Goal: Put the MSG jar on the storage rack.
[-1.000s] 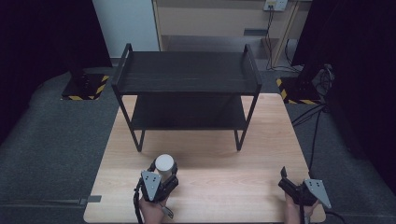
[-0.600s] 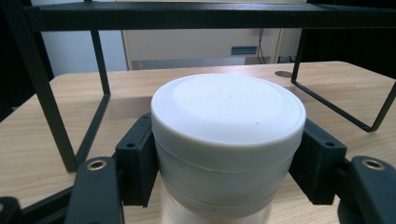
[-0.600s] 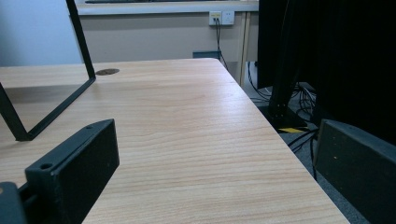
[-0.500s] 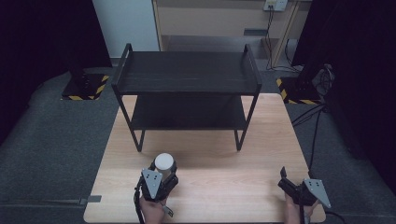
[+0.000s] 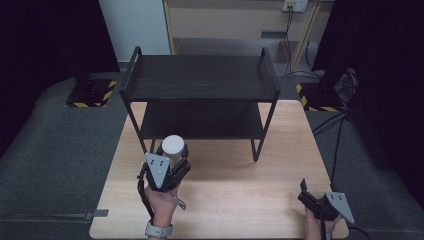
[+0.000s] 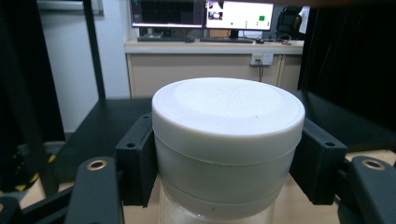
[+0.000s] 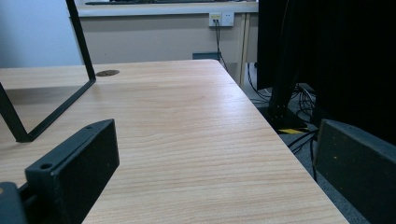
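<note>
Lifted and carried toward the shelf [image 5: 200, 85] ahead, the left gripper [image 5: 172, 162] pinches the jar [image 5: 173, 147] by its white lid, while the right gripper [image 5: 312, 197] rests spread, low over the table [image 5: 240, 190].

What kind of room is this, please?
Probably a lab or office set up for recording: a wooden table holding a black shelf, dark curtains around it, and computer screens on a counter behind.
</note>
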Available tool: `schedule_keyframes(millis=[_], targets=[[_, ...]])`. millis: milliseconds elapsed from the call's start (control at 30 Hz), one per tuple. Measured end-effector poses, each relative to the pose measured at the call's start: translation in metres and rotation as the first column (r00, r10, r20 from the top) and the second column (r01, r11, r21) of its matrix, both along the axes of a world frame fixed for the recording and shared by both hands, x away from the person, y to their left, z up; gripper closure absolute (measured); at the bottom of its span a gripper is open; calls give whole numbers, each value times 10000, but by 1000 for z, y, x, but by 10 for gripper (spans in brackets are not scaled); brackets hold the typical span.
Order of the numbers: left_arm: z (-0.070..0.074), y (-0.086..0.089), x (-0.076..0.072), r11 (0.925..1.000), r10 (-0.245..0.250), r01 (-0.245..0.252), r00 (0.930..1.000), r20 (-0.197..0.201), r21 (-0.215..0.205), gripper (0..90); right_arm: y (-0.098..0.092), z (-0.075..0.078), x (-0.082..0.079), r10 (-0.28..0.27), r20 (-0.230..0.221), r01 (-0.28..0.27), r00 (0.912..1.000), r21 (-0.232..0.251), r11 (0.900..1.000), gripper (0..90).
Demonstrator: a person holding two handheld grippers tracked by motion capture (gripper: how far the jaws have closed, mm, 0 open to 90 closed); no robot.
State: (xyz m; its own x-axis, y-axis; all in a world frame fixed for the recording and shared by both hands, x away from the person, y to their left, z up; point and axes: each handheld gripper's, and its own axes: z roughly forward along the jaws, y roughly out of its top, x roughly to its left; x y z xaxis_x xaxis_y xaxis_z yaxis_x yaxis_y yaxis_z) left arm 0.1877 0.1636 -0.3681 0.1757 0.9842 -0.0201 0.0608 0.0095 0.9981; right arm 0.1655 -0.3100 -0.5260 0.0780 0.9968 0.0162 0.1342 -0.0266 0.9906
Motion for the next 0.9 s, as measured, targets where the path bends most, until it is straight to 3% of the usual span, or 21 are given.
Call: schedule_keyframes(millis=[67,200,500,533,567,700,900], targets=[[13,-2,13,10000,-13,13,10000,-74,-51,335,0,0,0,30,-21,-30,10000,-26,10000,5],[22,-5,28,10000,90,-90,9999,-133,42,335,-1,0,0,49,-26,-49,10000,-35,10000,5],[35,-6,63,9993,222,-221,9998,-7,305,334,-1,-1,0,-76,72,75,9999,93,9999,5],[37,-6,72,9991,256,-254,9996,-74,351,335,-1,-1,-1,-85,80,84,9999,79,9999,5],[37,-6,72,9991,256,-254,9996,-74,351,335,-1,-1,-1,-85,80,84,9999,79,9999,5],[36,-6,98,9988,421,-421,9991,-30,238,335,0,0,0,-73,34,72,10000,31,10000,5],[32,-8,125,9979,635,-635,9980,-3,103,334,0,0,0,-92,2,92,10000,-28,10000,5]])
